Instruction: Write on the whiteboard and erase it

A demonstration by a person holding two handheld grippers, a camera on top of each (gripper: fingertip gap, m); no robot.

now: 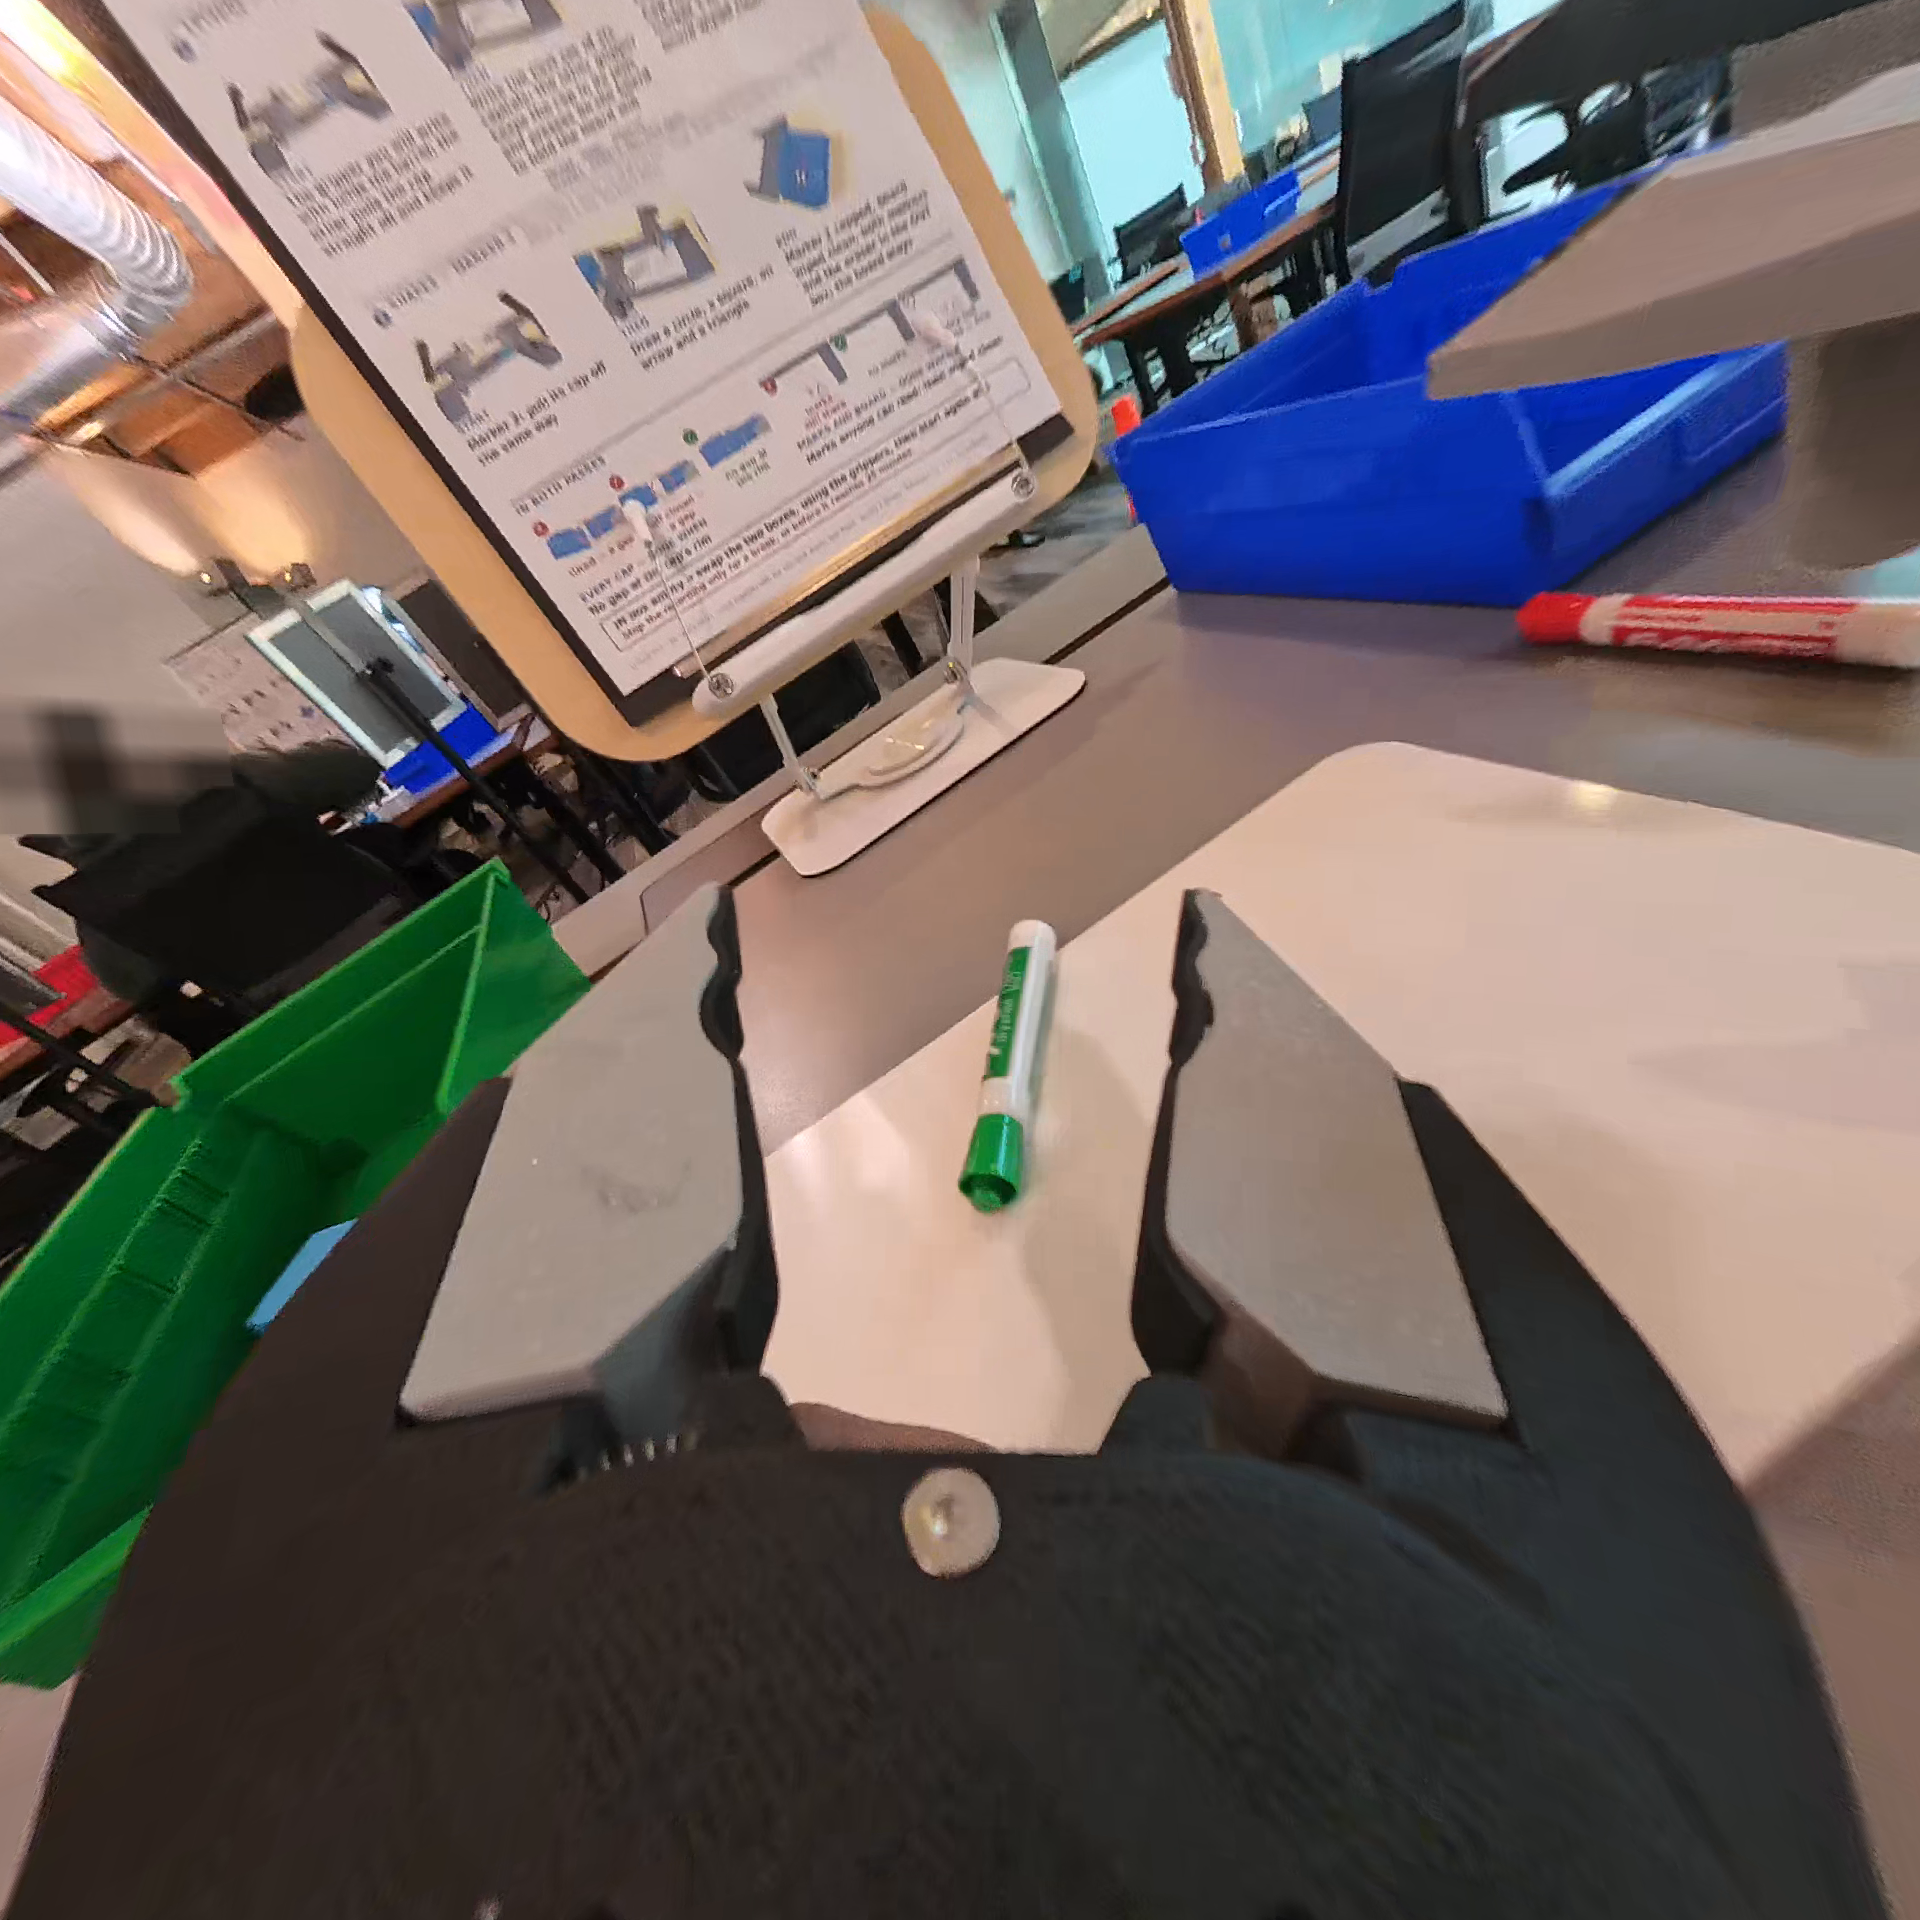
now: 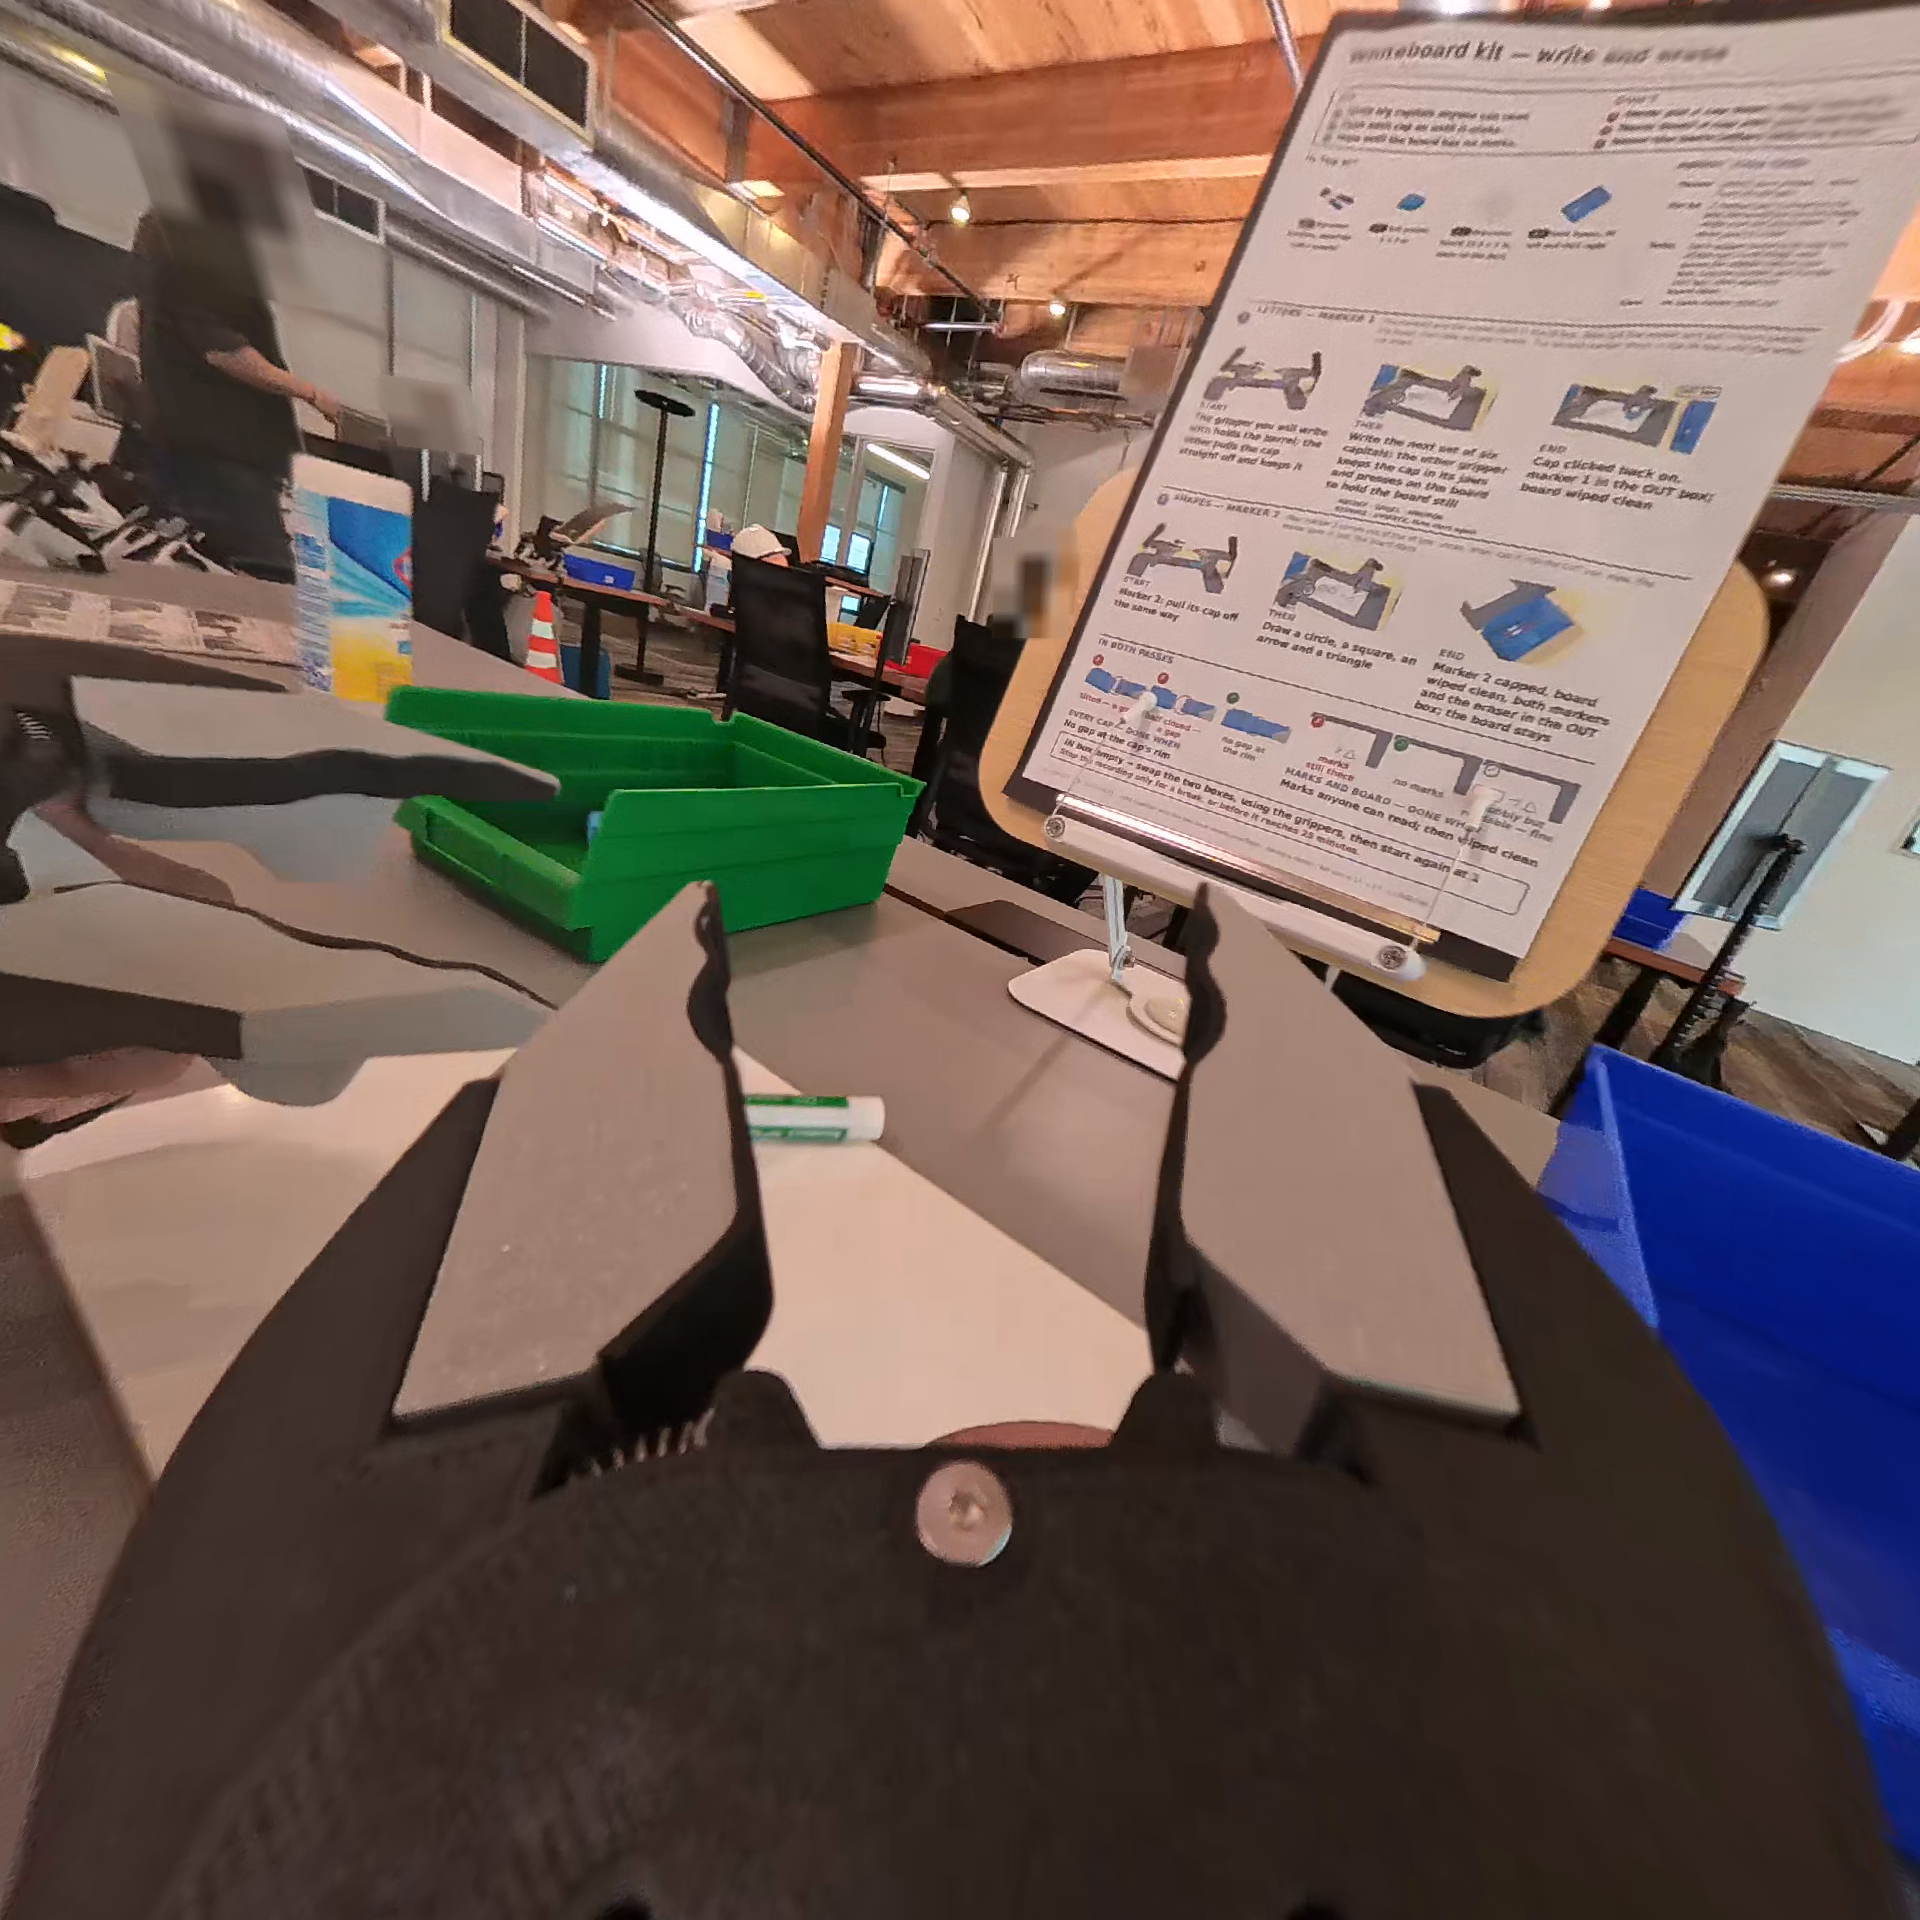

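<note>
Grey counter (image 1: 1351, 665) carries a white whiteboard (image 1: 1507, 987) with both grippers hovering over it, empty.
Left gripper (image 1: 956, 925) has its fingers spread wide, and the capped green marker (image 1: 1013, 1060) lies on the board between them near the board's far left edge, untouched. Right gripper (image 2: 951, 914) is likewise spread and holds nothing. A red marker (image 1: 1714, 629) lies beyond the board by the blue bin (image 1: 1351, 488); a green bin (image 2: 665, 810) sits left, an instruction stand (image 2: 1351, 582) behind.
</note>
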